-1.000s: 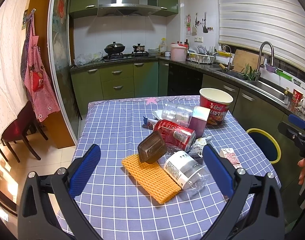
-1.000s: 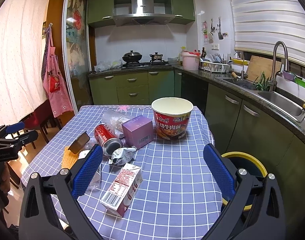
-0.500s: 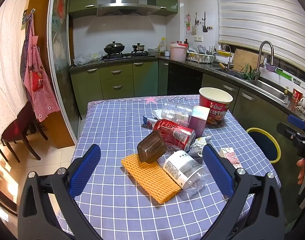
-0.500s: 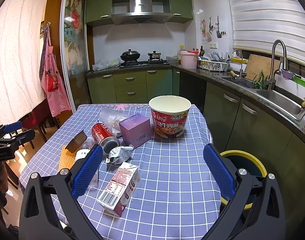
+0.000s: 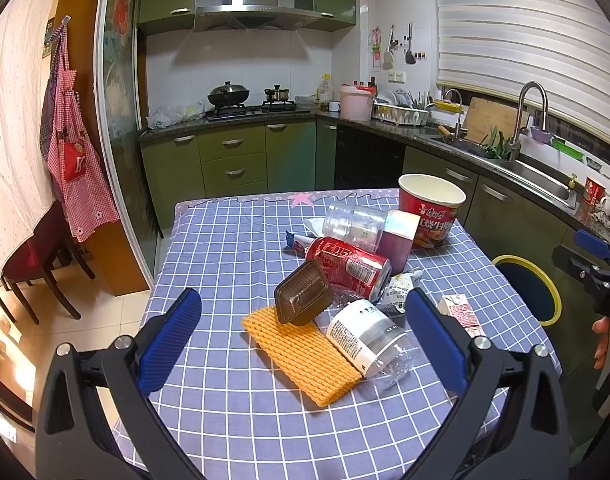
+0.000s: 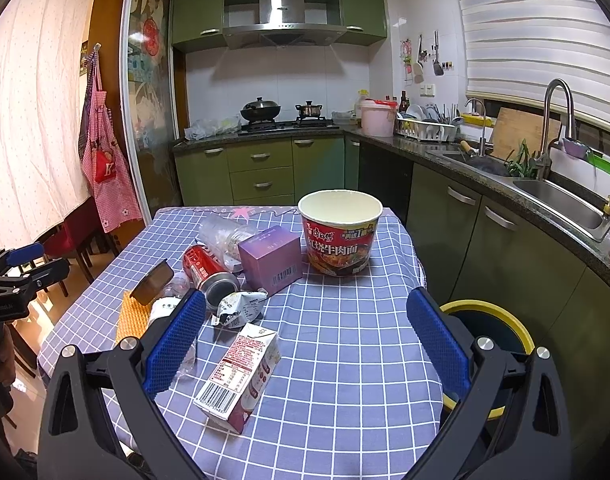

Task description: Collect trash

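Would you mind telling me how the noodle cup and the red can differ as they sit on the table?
The noodle cup stands upright with its mouth open to the top; the red can lies on its side. The cup is wider and taller than the can. The cup stands apart at the far right; the can lies within the pile, against the purple box. Both are mostly red, and neither is held.

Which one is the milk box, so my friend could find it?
Look at the table with the blue checked cloth. The milk box lies on its side at the near edge, apart from the pile. It is the only white carton with red print and a barcode; the purple box stands farther back.
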Action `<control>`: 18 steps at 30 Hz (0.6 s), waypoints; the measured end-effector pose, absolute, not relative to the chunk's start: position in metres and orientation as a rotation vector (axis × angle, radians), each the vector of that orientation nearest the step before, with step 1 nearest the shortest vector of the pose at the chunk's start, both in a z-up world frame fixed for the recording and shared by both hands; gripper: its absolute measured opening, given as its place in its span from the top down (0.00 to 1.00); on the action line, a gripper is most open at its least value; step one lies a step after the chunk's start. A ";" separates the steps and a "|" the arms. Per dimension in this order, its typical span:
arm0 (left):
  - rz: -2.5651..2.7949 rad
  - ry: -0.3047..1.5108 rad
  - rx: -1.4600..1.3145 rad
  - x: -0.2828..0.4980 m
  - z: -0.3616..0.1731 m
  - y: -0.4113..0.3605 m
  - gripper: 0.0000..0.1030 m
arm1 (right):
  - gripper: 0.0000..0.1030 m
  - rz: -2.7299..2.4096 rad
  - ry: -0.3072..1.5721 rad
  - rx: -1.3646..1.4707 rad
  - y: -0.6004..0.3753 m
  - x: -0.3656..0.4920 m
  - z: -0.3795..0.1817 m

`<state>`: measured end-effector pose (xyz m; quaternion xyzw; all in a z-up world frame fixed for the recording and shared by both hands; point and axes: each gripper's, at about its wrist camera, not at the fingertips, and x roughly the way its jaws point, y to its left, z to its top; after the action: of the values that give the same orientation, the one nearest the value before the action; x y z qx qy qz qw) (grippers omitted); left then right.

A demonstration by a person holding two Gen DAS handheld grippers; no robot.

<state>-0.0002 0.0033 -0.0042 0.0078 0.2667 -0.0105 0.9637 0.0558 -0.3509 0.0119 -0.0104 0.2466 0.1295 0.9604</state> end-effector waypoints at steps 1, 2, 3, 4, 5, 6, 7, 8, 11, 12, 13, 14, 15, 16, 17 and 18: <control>-0.023 0.542 0.016 0.001 -0.005 0.003 0.06 | 0.04 0.262 0.502 -0.022 -0.351 0.057 0.011; -0.025 0.544 0.016 0.002 -0.005 0.003 0.06 | 0.04 0.261 0.503 -0.024 -0.351 0.058 0.011; -0.027 0.548 0.017 0.004 -0.005 0.003 0.06 | 0.04 0.258 0.505 -0.026 -0.351 0.060 0.010; -0.029 0.551 0.016 0.007 -0.005 0.004 0.06 | 0.04 0.256 0.506 -0.028 -0.351 0.061 0.010; -0.032 0.555 0.015 0.011 -0.005 0.005 0.06 | 0.04 0.253 0.510 -0.034 -0.350 0.063 0.009; -0.036 0.560 0.015 0.015 -0.005 0.005 0.06 | 0.04 0.250 0.513 -0.040 -0.350 0.066 0.009; -0.038 0.564 0.016 0.020 -0.004 0.006 0.06 | 0.04 0.243 0.518 -0.046 -0.350 0.070 0.007; -0.039 0.570 0.017 0.026 -0.004 0.007 0.06 | 0.04 0.239 0.522 -0.050 -0.350 0.073 0.007; -0.040 0.588 0.023 0.046 -0.004 0.010 0.06 | 0.04 0.219 0.531 -0.075 -0.351 0.087 0.004; -0.033 0.594 0.030 0.054 -0.004 0.011 0.06 | 0.04 0.210 0.534 -0.088 -0.350 0.092 0.004; -0.030 0.599 0.036 0.062 -0.004 0.013 0.06 | 0.04 0.204 0.536 -0.096 -0.350 0.097 0.004; -0.027 0.604 0.039 0.070 -0.004 0.015 0.06 | 0.04 0.197 0.542 -0.107 -0.351 0.105 0.003; -0.023 0.609 0.042 0.081 -0.005 0.017 0.06 | 0.04 0.193 0.548 -0.116 -0.351 0.114 0.003; -0.016 0.613 0.044 0.089 -0.005 0.020 0.06 | 0.04 0.187 0.553 -0.125 -0.351 0.121 0.002; -0.006 0.617 0.046 0.098 -0.005 0.023 0.06 | 0.04 0.180 0.560 -0.136 -0.352 0.130 0.001; 0.005 0.620 0.050 0.110 -0.005 0.026 0.06 | 0.04 0.177 0.565 -0.142 -0.352 0.136 0.001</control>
<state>0.1103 0.0258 -0.0053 0.0245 0.3050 0.0026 0.9520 0.1358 -0.3520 0.0009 -0.0700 0.2783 0.0871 0.9540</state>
